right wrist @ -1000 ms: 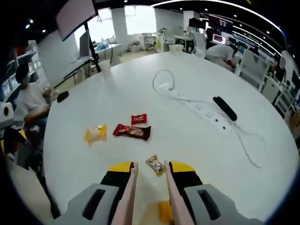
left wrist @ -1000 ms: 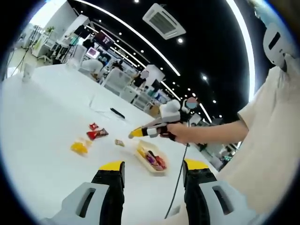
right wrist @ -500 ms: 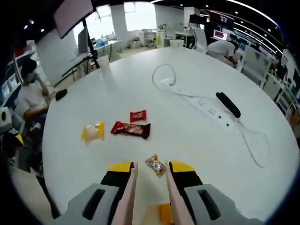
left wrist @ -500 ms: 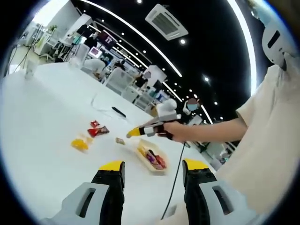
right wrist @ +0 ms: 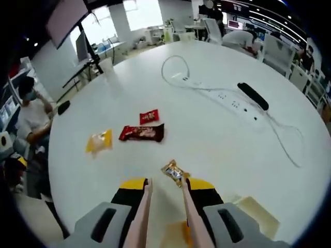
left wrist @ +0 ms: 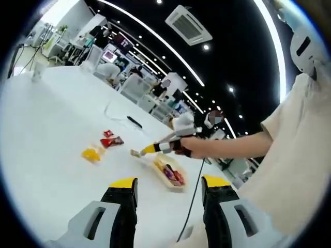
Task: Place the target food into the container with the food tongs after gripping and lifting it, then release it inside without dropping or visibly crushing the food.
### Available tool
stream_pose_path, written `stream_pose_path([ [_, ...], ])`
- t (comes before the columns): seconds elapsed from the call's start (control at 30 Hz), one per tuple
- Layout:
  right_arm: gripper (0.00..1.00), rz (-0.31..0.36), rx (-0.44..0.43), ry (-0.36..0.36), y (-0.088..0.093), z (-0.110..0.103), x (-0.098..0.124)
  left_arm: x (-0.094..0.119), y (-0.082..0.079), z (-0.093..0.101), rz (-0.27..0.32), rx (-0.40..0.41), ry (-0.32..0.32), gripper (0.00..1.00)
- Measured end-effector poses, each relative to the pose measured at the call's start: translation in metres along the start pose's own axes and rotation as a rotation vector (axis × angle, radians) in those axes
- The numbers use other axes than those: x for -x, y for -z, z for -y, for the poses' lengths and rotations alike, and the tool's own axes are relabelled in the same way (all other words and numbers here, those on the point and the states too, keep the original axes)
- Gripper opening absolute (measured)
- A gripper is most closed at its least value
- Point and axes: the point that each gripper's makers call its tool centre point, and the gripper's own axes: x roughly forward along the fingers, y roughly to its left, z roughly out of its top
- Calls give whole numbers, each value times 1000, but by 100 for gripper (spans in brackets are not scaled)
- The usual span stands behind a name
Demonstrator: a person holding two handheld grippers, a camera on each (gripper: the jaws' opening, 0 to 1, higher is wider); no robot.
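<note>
Grey left gripper (left wrist: pixel 168 188) with black, yellow-tipped jaws; right gripper (right wrist: pixel 165 188) alike, bearing pale tongs (right wrist: pixel 164 217); cream short sleeve (left wrist: pixel 289 129).

A round white table (right wrist: pixel 217 139) is seen, its surface plain and unpatterned. On it, a small gold-and-brown wrapped candy (right wrist: pixel 174 172), a dark red rectangular snack bar wrapper (right wrist: pixel 142 133), a small bright red square packet (right wrist: pixel 149 117) with white lettering and a translucent yellow snack bag (right wrist: pixel 99 141) are shown. A white power strip (right wrist: pixel 227 101) and a black remote-shaped bar (right wrist: pixel 252 96) are coloured plainly. A pale cream oval tray (left wrist: pixel 168 173) is seen with red and purple wrappers inside. The right gripper (right wrist: pixel 165 192) is grey and black with yellow tips, and pale pink tongs (right wrist: pixel 142 217) are carried in it. The left gripper (left wrist: pixel 168 187) is coloured grey, black and yellow likewise.
</note>
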Motion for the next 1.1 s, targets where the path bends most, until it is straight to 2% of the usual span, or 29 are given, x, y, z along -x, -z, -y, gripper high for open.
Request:
stream_pose_path([
  [0.43, 28, 1, -66, -9, 1, -2, -10, 3, 0, -5, 4, 7, -15, 49],
  [0.5, 28, 56, -135, -5, -6, 0, -10, 3, 1, -5, 0, 8, -17, 48],
  [0.53, 28, 52, -186, 2, -4, 3, -10, 3, 1, -6, -1, 9, -18, 48],
  [0.8, 28, 30, -230, 15, 6, 10, -12, 3, 2, -7, 0, 21, -23, 48],
  [1.1, 28, 30, -252, 3, 2, 6, -18, 2, 2, -8, -9, 21, -24, 48],
])
